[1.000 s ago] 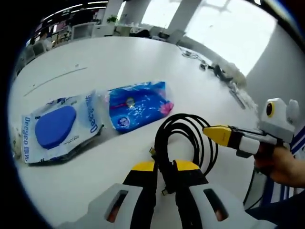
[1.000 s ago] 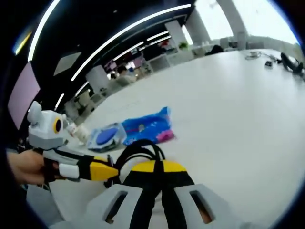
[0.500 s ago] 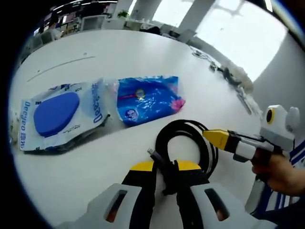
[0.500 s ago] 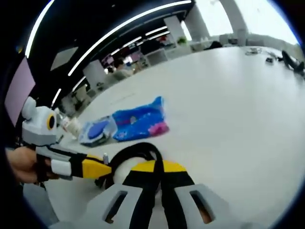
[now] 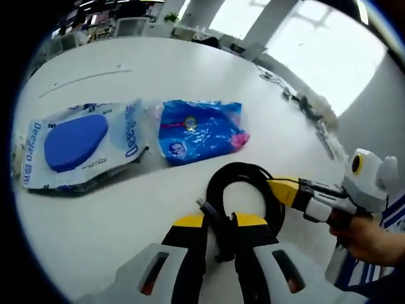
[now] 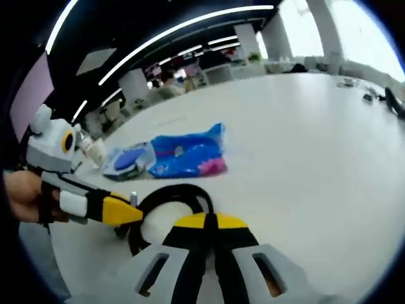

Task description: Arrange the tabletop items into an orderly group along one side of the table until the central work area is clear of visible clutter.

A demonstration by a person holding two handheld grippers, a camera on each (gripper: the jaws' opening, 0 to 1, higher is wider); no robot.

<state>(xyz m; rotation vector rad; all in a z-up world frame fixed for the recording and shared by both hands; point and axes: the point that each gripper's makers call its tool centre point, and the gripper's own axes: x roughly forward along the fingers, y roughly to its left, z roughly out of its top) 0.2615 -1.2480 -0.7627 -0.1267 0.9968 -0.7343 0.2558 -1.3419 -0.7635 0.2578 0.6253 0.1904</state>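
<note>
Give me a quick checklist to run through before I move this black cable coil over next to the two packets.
1. Left hand-held gripper shut on the black cable coil: ok.
2. Right hand-held gripper shut on the same coil: ok; its jaws are closed with the cable between them.
3. Loose connector end tucked in: not ok, it sticks out beside the left jaws.
4. White packet with blue oval and blue packet grouped: ok, side by side.
5. Bare table between the coil and the packets: ok.
6. Coil lifted off the table: cannot tell.
</note>
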